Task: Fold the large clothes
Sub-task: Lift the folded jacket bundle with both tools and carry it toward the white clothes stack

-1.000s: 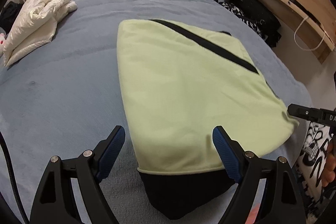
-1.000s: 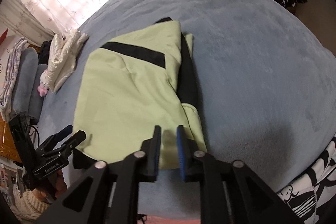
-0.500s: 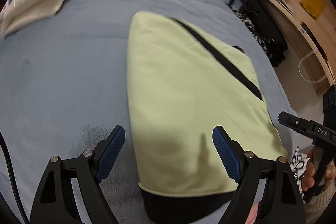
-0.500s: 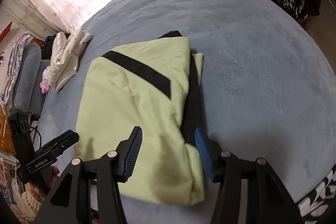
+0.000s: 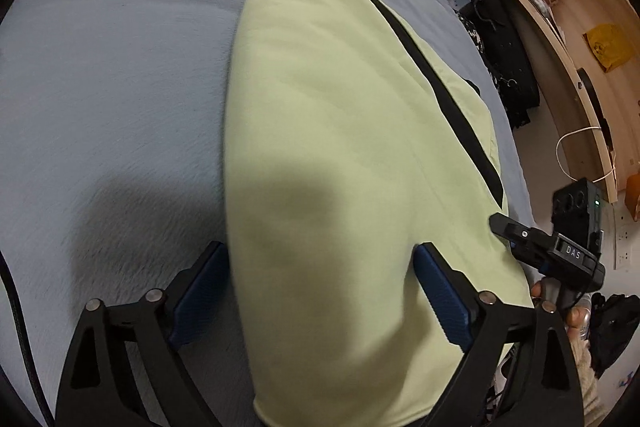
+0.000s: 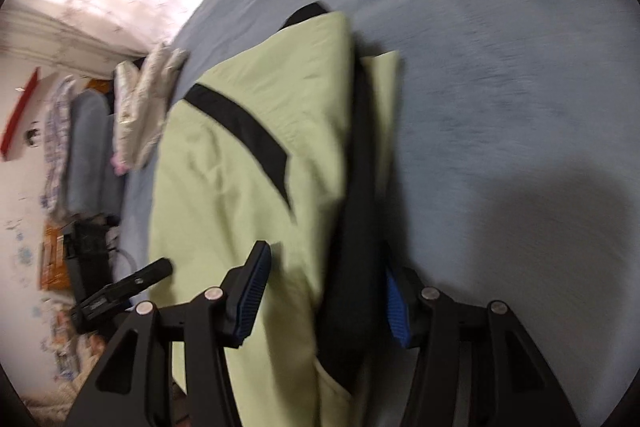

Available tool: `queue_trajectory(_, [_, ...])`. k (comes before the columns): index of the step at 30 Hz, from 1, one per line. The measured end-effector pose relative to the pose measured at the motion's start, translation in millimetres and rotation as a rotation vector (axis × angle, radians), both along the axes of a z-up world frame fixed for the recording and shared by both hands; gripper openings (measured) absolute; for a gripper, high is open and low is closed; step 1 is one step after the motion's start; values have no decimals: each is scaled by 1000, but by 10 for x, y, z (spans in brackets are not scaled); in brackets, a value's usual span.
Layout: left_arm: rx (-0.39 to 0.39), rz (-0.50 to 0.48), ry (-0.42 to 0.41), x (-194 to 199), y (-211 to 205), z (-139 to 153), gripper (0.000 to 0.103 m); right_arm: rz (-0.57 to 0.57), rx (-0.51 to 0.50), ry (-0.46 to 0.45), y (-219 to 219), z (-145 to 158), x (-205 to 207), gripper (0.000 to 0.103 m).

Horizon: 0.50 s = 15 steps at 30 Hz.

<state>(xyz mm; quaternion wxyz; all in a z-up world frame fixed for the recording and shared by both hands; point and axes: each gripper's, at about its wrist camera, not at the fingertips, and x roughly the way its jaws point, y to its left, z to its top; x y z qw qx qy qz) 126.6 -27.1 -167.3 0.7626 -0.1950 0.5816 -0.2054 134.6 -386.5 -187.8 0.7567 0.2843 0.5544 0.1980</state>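
Note:
A pale green garment (image 5: 340, 107) with a black diagonal stripe (image 5: 440, 87) lies folded on the blue-grey bed (image 5: 100, 67). My left gripper (image 5: 320, 251) hovers low over its near left edge. Its jaws are opening and the cloth lies between them without the pads pressing on it. My right gripper (image 6: 324, 255) stands open astride the garment (image 6: 240, 187) at its right edge, where a black inner layer (image 6: 356, 187) shows. Neither pad squeezes the fabric. One finger of the right gripper (image 5: 520, 233) rests at the garment's right side in the left wrist view.
A cream padded jacket (image 6: 148, 95) lies folded at the bed's far side. Dark clothes (image 5: 508, 59) and a wooden shelf (image 5: 560, 27) stand beyond the bed's right edge. A person's hand (image 5: 576, 315) holds the right gripper's handle.
Both grippers have dropped closer to the garment's near end. The right jaws went from almost shut to apart over the right edge. The left jaws spread slightly wider.

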Motion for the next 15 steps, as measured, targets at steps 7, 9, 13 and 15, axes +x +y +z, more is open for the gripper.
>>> queue_trajectory(7, [-21,-42,25,208,-123,-93,98,61,85,-11,197,-130,313,54])
queue_trajectory(9, [-23,-45,43,285,-163,-126,100,65,77,-23,244,-138,345,52])
queue_trajectory(13, [13,-40,21,337,-279,-89,96,66,55,-72,292,-83,298,33])
queue_trajectory(15, [30,-28,-18,294,-292,-34,87,55,44,-102,313,0,260,18])
